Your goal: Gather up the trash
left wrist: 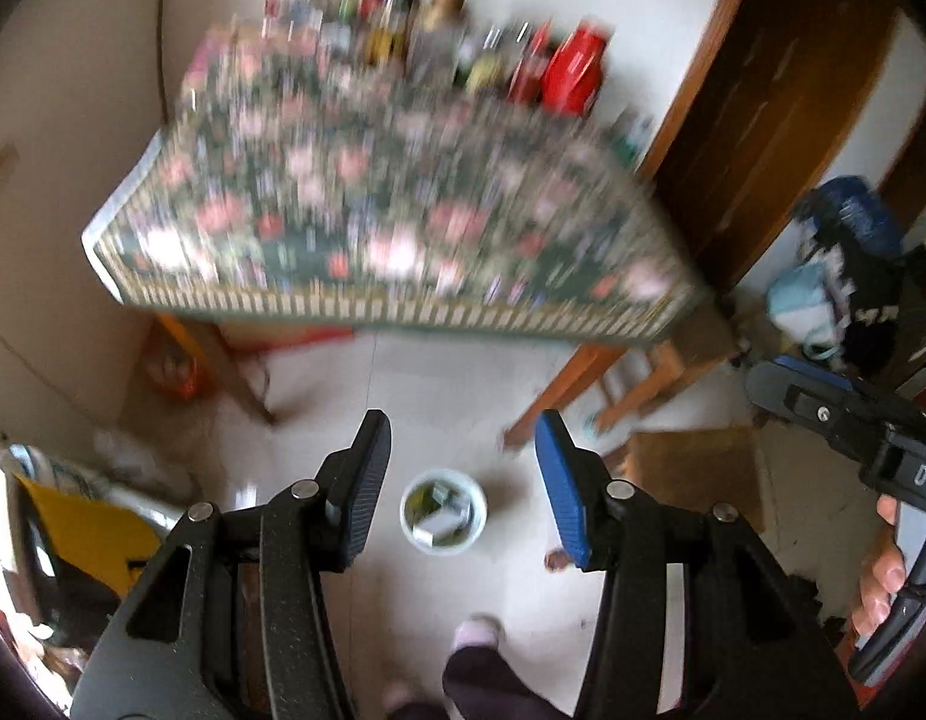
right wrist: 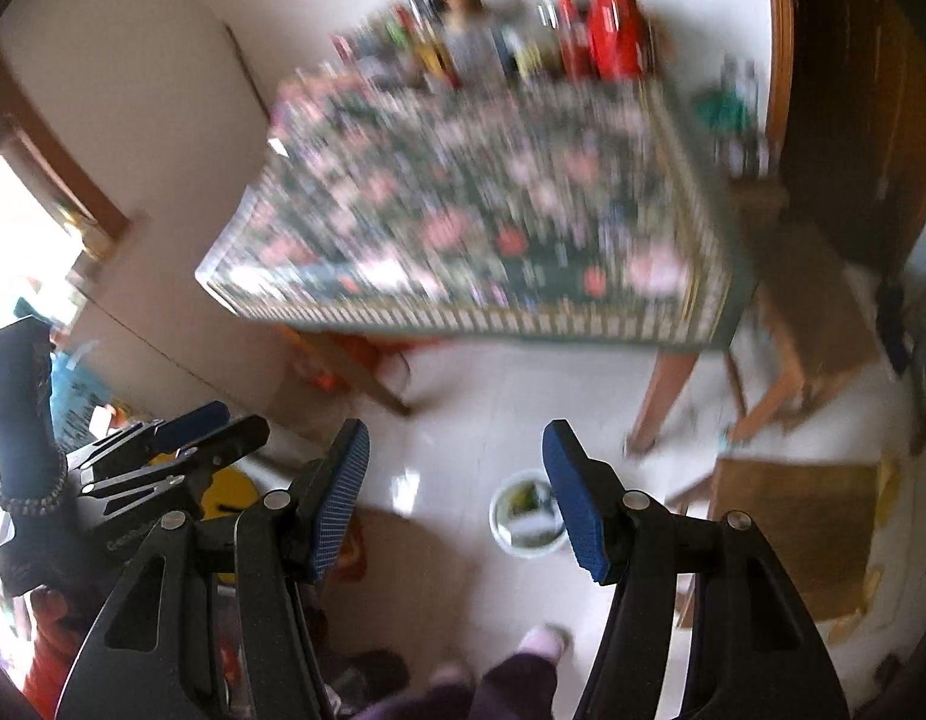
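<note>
Both grippers: jaws apart, nothing between the pads, pointing steeply down at the floor.
Left gripper (left wrist: 463, 480): about half open, empty; one black pad, one blue pad; floor shows through the gap.
Right gripper (right wrist: 457, 492): about half open, empty; both pads blue.
Cross views: right gripper (left wrist: 847, 420) shows at the right edge of the left view, with a hand (left wrist: 883, 570) on its handle; left gripper (right wrist: 181, 444) shows at the left of the right view, held by a dark-sleeved arm (right wrist: 19, 420).
Bin (left wrist: 444, 510): small white round tub on the pale floor (left wrist: 463, 384), well below both grippers; in the left view it sits in the gap between the fingers, in the right view (right wrist: 532, 519) it is partly behind the right finger. Holds trash: greenish scraps and a pale boxy piece.
Person: dark trouser leg (left wrist: 481, 678) and pale slipper (left wrist: 478, 633) just below the bin in view.
Bench (left wrist: 403, 210): floral cloth, wooden legs, beyond the bin; heavily motion-blurred. Bottles and red containers (left wrist: 574, 69) crowd its far edge against the wall.
Beside: cardboard sheet (left wrist: 697, 474) on the floor right of the bin; wooden door (left wrist: 781, 90) farther right; yellow item (left wrist: 91, 534) at left.
</note>
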`<state>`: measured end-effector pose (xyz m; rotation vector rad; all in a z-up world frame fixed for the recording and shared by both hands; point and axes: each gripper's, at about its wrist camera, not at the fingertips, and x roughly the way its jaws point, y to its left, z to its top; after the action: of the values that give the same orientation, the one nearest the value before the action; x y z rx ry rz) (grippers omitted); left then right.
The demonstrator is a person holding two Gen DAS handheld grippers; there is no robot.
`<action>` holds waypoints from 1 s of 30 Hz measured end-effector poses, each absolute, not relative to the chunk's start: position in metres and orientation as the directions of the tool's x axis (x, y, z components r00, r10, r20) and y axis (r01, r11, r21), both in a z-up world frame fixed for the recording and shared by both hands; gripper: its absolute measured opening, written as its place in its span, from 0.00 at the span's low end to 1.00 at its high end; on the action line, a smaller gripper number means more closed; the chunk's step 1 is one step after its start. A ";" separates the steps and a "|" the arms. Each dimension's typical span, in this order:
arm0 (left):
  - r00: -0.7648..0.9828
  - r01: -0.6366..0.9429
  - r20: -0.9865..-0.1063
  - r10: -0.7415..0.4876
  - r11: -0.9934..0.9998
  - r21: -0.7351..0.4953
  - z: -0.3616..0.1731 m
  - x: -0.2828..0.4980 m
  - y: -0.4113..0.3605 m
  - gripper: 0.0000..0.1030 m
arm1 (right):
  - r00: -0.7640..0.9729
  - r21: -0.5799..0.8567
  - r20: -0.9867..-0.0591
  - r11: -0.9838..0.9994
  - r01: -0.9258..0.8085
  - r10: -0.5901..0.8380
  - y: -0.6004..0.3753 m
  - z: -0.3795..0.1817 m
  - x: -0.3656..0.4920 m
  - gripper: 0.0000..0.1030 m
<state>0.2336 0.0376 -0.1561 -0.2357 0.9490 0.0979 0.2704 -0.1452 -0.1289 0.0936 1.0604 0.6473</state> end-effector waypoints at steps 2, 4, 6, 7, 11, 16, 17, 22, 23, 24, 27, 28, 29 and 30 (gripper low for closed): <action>0.637 -0.155 -0.771 -0.020 0.976 -0.153 -0.121 0.215 0.033 0.48 | 0.392 0.366 -0.736 0.811 -0.457 0.553 -0.151 -0.092 0.250 0.55; 0.690 -0.121 -0.723 -0.035 0.979 -0.163 -0.090 0.195 0.026 0.48 | 0.451 0.361 -0.693 0.812 -0.459 0.563 -0.156 -0.061 0.233 0.55; 0.745 -0.079 -0.664 -0.059 0.981 -0.176 -0.058 0.166 0.023 0.48 | 0.516 0.350 -0.647 0.820 -0.453 0.561 -0.161 -0.030 0.208 0.55; 0.768 -0.061 -0.637 -0.067 0.982 -0.177 -0.045 0.152 0.022 0.48 | 0.545 0.344 -0.624 0.823 -0.451 0.559 -0.163 -0.017 0.194 0.55; 0.830 -0.017 -0.551 -0.081 0.985 -0.171 -0.005 0.098 0.021 0.48 | 0.637 0.299 -0.551 0.840 -0.452 0.539 -0.165 0.021 0.143 0.55; 0.881 -0.008 -0.471 -0.052 0.992 -0.125 0.029 0.031 0.019 0.79 | 0.712 0.245 -0.486 0.861 -0.445 0.507 -0.161 0.045 0.089 0.72; 0.887 -0.007 -0.460 -0.047 0.993 -0.115 0.033 0.021 0.019 0.83 | 0.720 0.240 -0.478 0.863 -0.444 0.503 -0.160 0.048 0.083 0.74; 0.901 -0.012 -0.433 -0.029 0.996 -0.092 0.042 -0.011 0.017 0.91 | 0.747 0.213 -0.470 0.881 -0.422 0.471 -0.162 0.056 0.057 0.89; 0.901 -0.011 -0.432 -0.031 0.995 -0.094 0.043 -0.014 0.017 0.91 | 0.749 0.210 -0.472 0.884 -0.418 0.466 -0.163 0.056 0.054 0.89; 0.903 -0.008 -0.428 -0.034 0.995 -0.097 0.044 -0.018 0.017 0.91 | 0.748 0.209 -0.474 0.885 -0.417 0.464 -0.166 0.058 0.052 0.89; 0.906 0.000 -0.422 -0.043 0.995 -0.101 0.045 -0.023 0.017 0.91 | 0.747 0.211 -0.479 0.886 -0.412 0.461 -0.169 0.058 0.050 0.89; 0.907 0.004 -0.419 -0.047 0.995 -0.103 0.045 -0.024 0.016 0.91 | 0.747 0.212 -0.479 0.887 -0.411 0.460 -0.170 0.059 0.047 0.89; 0.907 0.006 -0.418 -0.048 0.995 -0.103 0.046 -0.026 0.015 0.91 | 0.747 0.214 -0.479 0.887 -0.410 0.461 -0.171 0.060 0.046 0.90; 0.908 0.008 -0.417 -0.050 0.995 -0.103 0.045 -0.027 0.017 0.91 | 0.747 0.215 -0.478 0.886 -0.411 0.462 -0.173 0.061 0.041 0.90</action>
<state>-0.0266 0.0168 0.0455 -0.1003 0.4323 -0.0300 0.0412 -0.1727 0.0610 0.0978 0.5487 0.4788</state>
